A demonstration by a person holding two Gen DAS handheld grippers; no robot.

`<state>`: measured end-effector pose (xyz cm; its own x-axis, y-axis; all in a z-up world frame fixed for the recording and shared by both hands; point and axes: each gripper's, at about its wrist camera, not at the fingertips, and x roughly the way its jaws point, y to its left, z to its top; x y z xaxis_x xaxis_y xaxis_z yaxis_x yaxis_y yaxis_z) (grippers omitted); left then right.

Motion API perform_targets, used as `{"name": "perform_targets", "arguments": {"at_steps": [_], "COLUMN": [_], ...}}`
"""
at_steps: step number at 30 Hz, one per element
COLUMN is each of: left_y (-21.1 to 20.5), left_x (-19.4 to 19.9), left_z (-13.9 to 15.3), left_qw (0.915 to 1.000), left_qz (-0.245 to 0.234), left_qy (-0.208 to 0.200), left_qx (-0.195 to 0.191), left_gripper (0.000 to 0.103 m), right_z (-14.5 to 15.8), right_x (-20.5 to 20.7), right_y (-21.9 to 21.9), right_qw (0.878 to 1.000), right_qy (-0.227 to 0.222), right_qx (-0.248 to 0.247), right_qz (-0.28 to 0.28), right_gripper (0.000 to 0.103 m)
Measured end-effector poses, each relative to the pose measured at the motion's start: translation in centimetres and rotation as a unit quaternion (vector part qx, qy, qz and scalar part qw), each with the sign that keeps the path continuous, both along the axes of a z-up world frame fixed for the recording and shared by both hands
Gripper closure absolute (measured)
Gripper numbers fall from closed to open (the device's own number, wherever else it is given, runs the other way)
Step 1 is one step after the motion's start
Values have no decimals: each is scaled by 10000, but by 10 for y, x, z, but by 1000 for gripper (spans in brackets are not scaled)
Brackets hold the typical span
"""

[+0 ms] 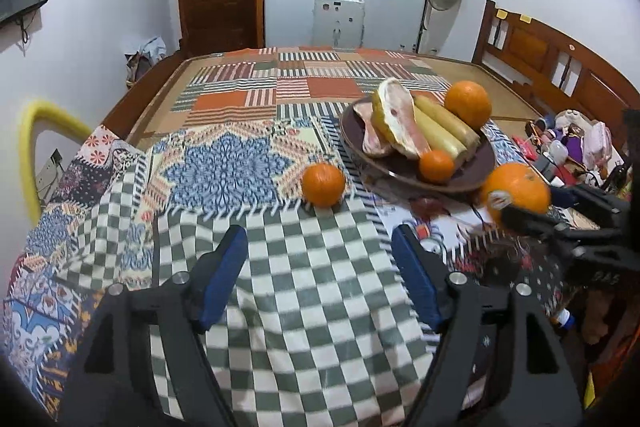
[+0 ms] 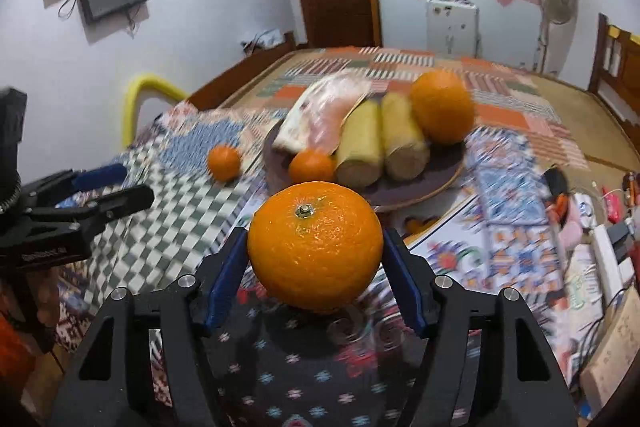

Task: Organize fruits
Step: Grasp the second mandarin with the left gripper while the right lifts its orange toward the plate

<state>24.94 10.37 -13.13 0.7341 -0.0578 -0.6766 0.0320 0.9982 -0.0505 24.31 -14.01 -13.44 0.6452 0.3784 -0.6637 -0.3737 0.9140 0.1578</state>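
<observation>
a dark brown plate [image 1: 478, 173] sits on the patchwork cloth [image 1: 224, 167] covering the bed, and it carries most of the fruit; in it lie pomelo pieces [image 1: 394, 123] with pink flesh and pale rind, leaning toward the plate's far-left side; beside them two pale yellow peeled stalks [image 1: 442, 133] lie side by side, their cut ends pointing to the near rim; a large orange [image 1: 468, 104] rests at the far-right side of the plate, touching the stalks; a small tangerine [image 1: 437, 165] sits at the near rim, just in front of the stalks' cut ends; a second small tangerine [image 1: 323, 185] lies outside the plate, on the cloth just to its left, where the patterned patch meets the green checked cloth [image 1: 312, 287].

the right hand-held gripper [image 2: 316, 251] has its blue pads closed against both sides of a big orange [image 2: 315, 245], stem end facing up, held in the air just short of the plate's near rim; in the left wrist view the same orange [image 1: 518, 191] shows at the plate's near-right edge.

the left hand-held gripper [image 1: 320, 267] hangs over the checked cloth with its jaws spread wide and nothing between them, the loose tangerine lying ahead of it.
</observation>
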Motion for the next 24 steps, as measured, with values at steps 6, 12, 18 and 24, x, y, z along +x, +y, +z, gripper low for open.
{"name": "perform_targets", "arguments": {"at_steps": [6, 12, 18, 24], "left_y": [-4, -5, -1, -2], "left_x": [28, 62, 85, 92], "left_z": [2, -16, -35, -43], "left_qw": [9997, 9995, 9985, 9979], "left_qz": [20, -34, -46, -102], "left_qy": [-13, 251, 523, 635], "left_qx": [252, 211, 148, 22], "left_gripper": [17, 17, 32, 46], "right_z": [18, 19, 16, 15], "right_x": [11, 26, 35, 43], "right_y": [-23, -34, -38, -36], "right_qw": [9990, 9981, 9980, 9983], "right_qy": [-296, -354, -359, -382], "right_qx": [-116, -129, -150, -130], "right_qz": [-310, -480, -494, -429], "right_gripper": [40, 40, 40, 40]}}
